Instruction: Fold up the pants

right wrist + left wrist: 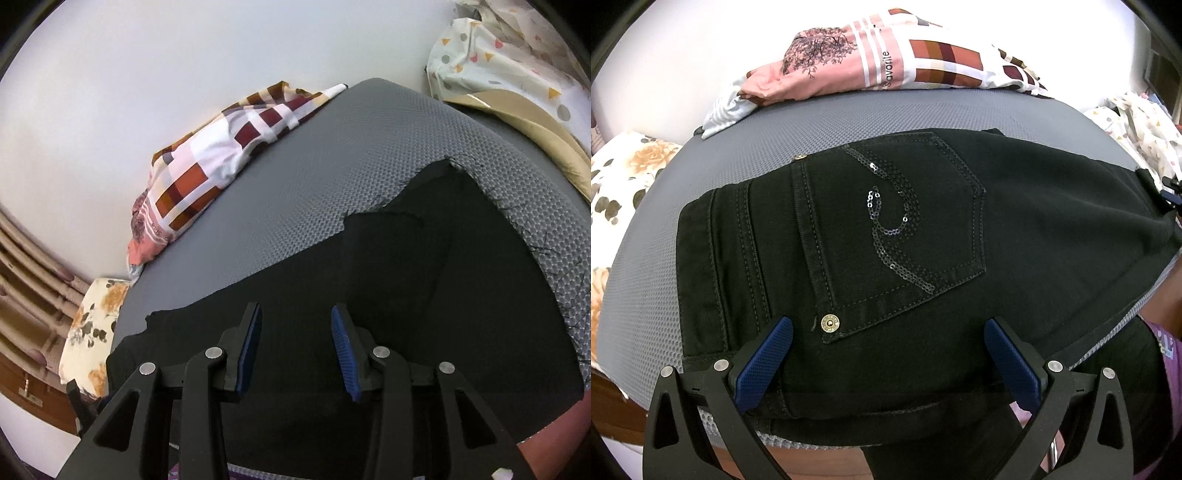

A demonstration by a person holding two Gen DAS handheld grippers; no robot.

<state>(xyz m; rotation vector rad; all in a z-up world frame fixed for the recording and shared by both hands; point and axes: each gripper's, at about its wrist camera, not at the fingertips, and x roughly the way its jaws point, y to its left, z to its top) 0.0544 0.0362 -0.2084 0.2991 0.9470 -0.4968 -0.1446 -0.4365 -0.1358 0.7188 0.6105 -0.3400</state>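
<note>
Nearest the left wrist camera, the left gripper [888, 354] stands with its blue pads [764, 365] wide apart over the waist end of the black pants [923, 229], nothing pinched between them. The pants lie flat across the grey mat [849, 114], back pocket [912, 225] with its sequin curl facing up; their near edge hangs over the mat's front rim and is cut off behind the gripper. The right gripper [296, 347] hovers over the dark leg fabric with its jaws partly open and not clamped on cloth, though whether the tips touch the fabric is hard to make out. Folds in the black cloth barely show there. At the mat's far edge lies a pink and checked pile of clothes [871, 62]. A floral cushion [624, 173] sits left, a spotted cloth [509, 62] right, partly cropped.
</note>
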